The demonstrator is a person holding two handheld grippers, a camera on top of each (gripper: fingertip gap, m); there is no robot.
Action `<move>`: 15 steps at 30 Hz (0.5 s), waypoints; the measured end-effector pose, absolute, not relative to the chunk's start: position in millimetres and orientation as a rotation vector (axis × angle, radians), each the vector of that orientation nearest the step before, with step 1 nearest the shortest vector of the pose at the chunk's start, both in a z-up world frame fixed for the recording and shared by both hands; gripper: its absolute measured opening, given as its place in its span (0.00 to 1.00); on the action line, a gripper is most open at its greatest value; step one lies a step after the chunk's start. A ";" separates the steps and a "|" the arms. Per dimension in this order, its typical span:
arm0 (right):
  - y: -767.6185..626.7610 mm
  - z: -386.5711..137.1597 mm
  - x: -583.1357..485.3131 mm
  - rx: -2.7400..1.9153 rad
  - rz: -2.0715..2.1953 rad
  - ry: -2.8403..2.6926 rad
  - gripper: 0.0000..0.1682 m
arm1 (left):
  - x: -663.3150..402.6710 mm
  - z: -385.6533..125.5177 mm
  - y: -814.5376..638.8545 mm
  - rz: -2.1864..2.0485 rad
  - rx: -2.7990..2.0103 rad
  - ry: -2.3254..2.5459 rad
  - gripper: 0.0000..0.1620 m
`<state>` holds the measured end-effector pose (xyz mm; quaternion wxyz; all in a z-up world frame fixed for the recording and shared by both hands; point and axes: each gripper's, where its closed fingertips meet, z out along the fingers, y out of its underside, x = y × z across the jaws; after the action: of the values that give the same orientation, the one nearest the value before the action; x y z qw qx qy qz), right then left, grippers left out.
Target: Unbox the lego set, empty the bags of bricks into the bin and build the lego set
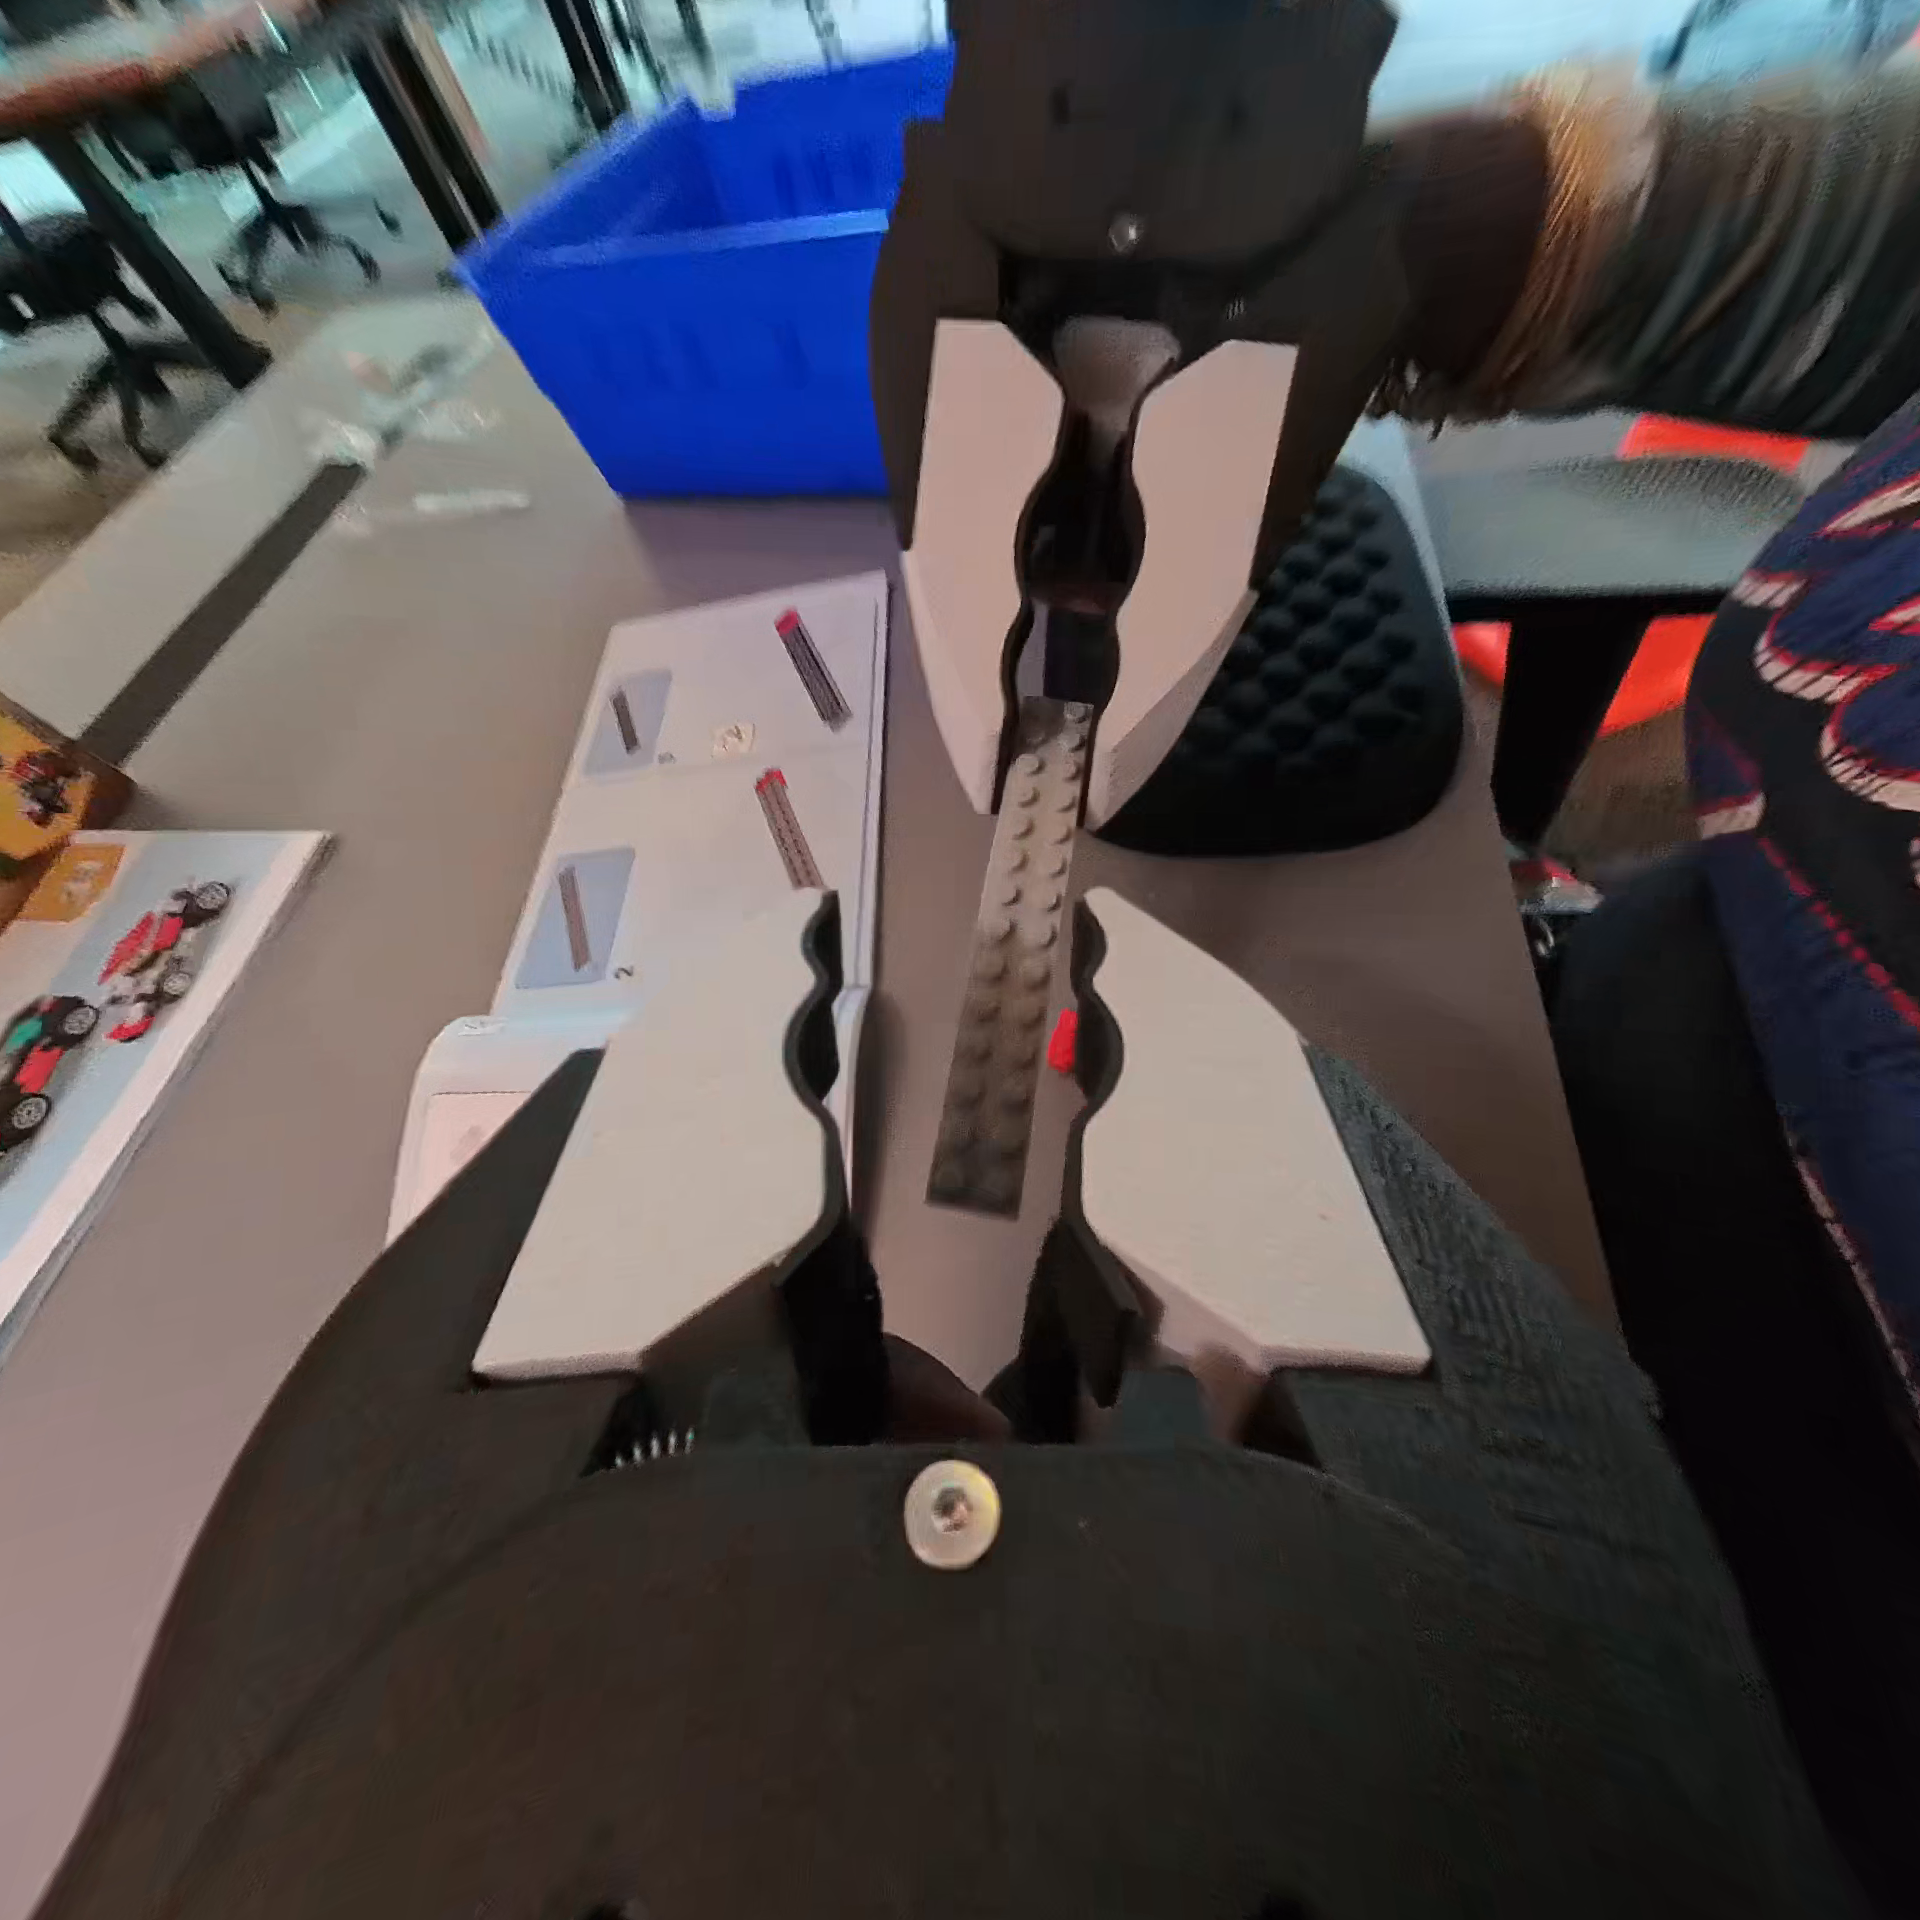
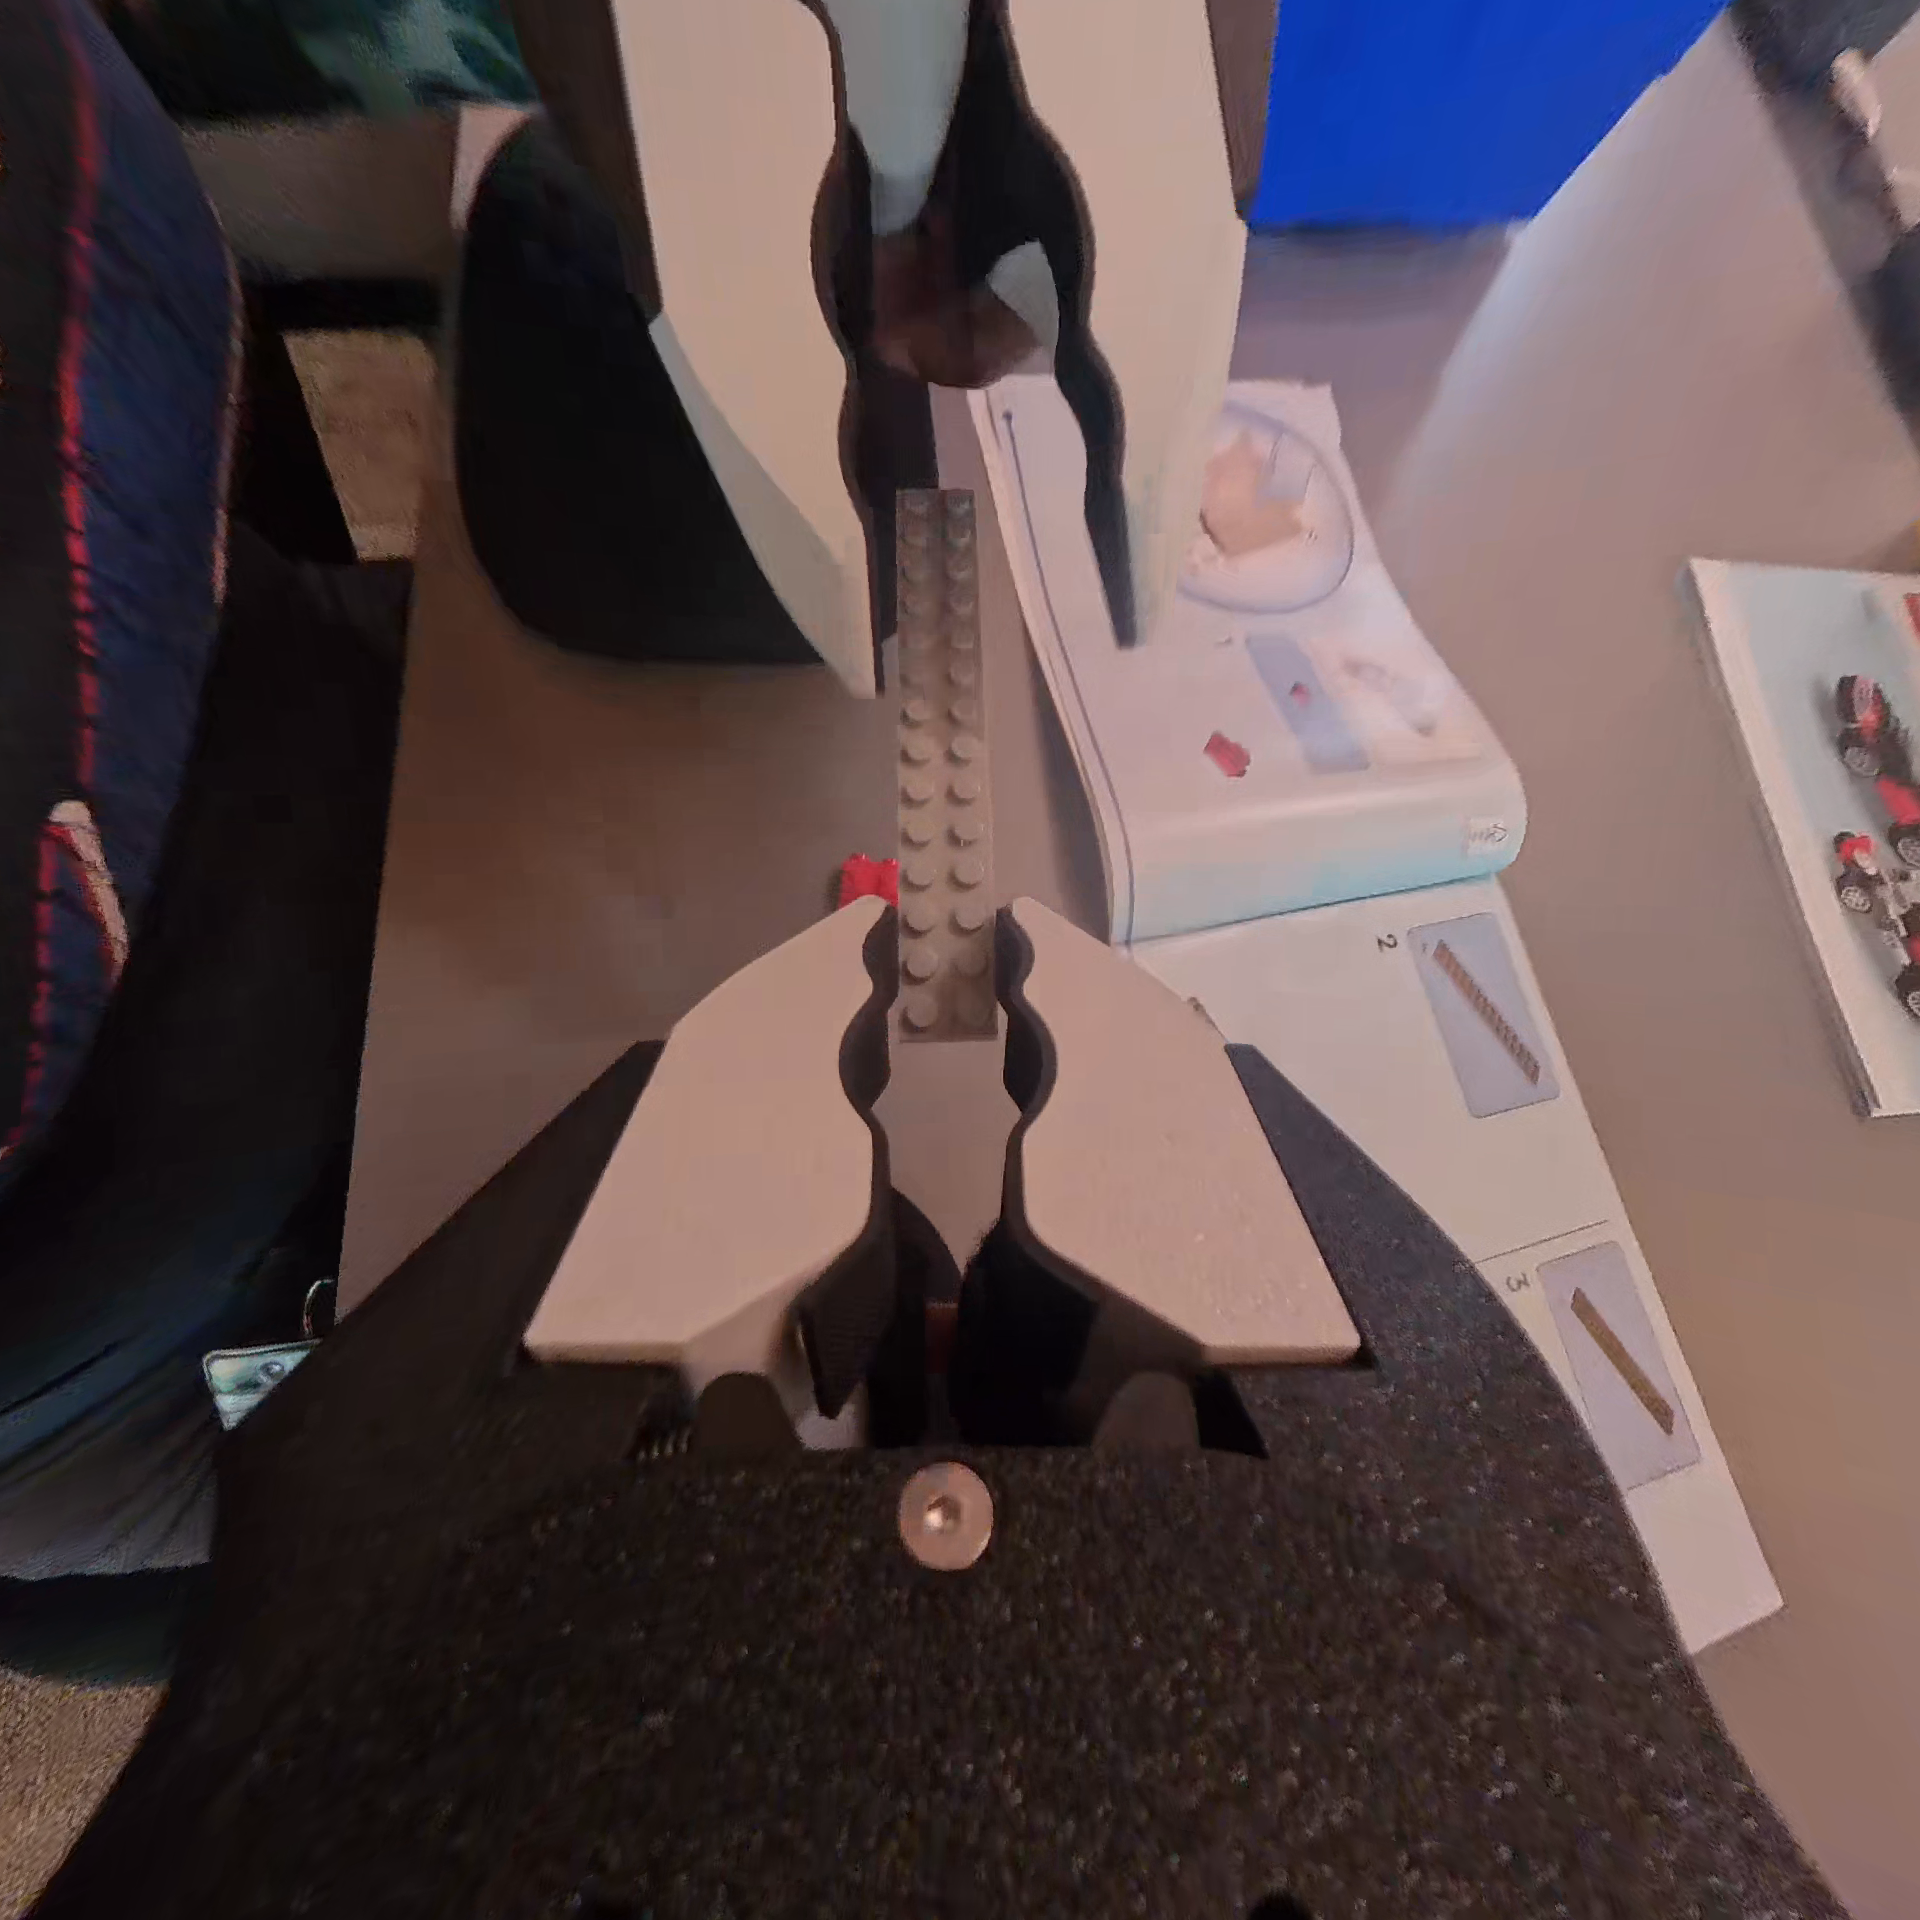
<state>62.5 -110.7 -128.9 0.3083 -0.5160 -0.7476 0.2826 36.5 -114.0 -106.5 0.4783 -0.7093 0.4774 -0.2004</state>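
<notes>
A long grey studded plate (image 1: 1003, 966) is held level above the grey table (image 1: 364, 727). My right gripper (image 2: 945, 904) is shut on one end of it (image 2: 943, 790); in the left wrist view this gripper (image 1: 1044, 800) reaches in from the top. My left gripper (image 1: 961, 904) is open, its fingers on either side of the plate's other end with gaps on both sides. A small red brick (image 1: 1062, 1042) lies on the table beside the plate and also shows in the right wrist view (image 2: 868, 878).
An open instruction booklet (image 1: 727, 779) lies left of the plate, a second booklet (image 1: 135, 987) and a yellow box (image 1: 42, 790) farther left. The blue bin (image 1: 707, 343) stands behind, clear bags (image 1: 416, 426) beside it. A black chair seat (image 1: 1320, 665) and a person's clothing (image 1: 1818, 727) are at right.
</notes>
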 end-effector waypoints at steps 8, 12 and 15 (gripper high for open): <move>-113.5 -136.4 54.1 -1.354 0.732 -1.980 0.10 | 48.7 -141.3 -116.1 -0.346 -1.876 1.403 0.11; -116.0 -136.3 51.7 -1.344 0.786 -1.979 0.10 | 39.9 -148.6 -116.8 -0.339 -1.930 1.392 0.25; -116.3 -135.3 49.4 -1.320 0.798 -1.982 0.10 | 39.8 -145.8 -124.2 -0.427 -1.934 1.392 0.28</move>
<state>49.4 -116.3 -135.3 0.3099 -0.4998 -0.7503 0.3020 39.8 -124.2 -145.8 0.3526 -0.7476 0.5381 -0.1651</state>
